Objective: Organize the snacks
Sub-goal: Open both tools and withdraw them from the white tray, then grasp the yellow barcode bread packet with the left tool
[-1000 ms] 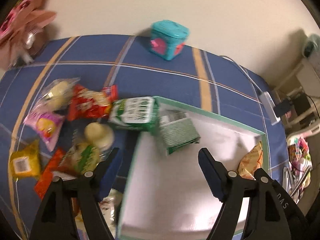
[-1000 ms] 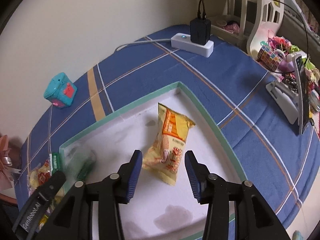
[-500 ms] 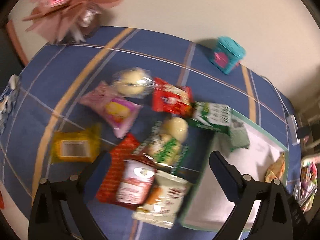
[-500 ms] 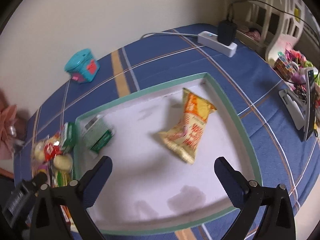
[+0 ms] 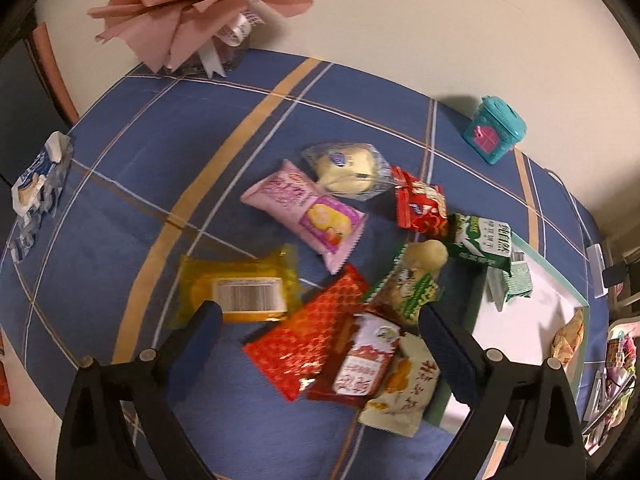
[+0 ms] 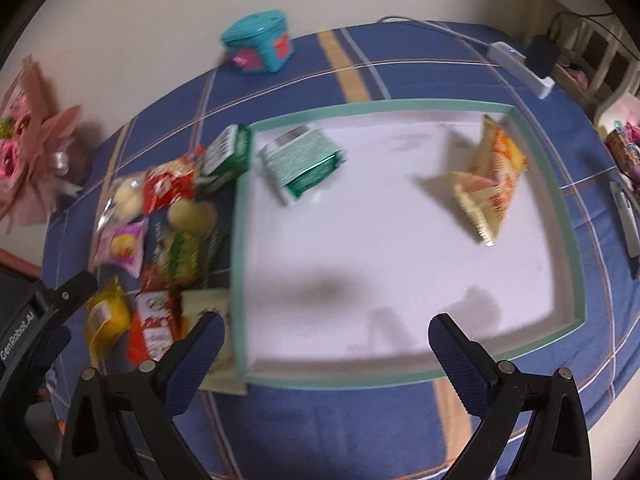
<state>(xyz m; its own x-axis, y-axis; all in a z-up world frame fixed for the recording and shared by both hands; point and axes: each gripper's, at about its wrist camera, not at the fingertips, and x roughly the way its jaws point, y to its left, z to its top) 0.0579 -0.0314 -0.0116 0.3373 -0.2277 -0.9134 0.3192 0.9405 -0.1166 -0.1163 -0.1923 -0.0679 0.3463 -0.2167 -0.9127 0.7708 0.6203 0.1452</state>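
hovering with wide, empty jaws, left gripper (image 5: 320, 338) over snack pile (image 5: 348, 280), right gripper (image 6: 326, 350) above tray (image 6: 400, 105) near edge.

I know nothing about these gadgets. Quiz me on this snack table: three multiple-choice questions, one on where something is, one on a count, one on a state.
1. Where does the orange-yellow chip bag lie?
A. inside the green-rimmed tray
B. in the snack pile on the cloth
C. beside the bouquet

2. How many snack packs lie inside the tray?
A. none
B. two
C. five

3. How do the right gripper jaws stand?
A. clamped on a pack
B. shut and empty
C. wide open and empty

Answers: 1 A, the bag rests on the tray's white floor near its far right corner. 2 B, only the chip bag and the green pack are inside. 3 C, nothing sits between the spread fingers.
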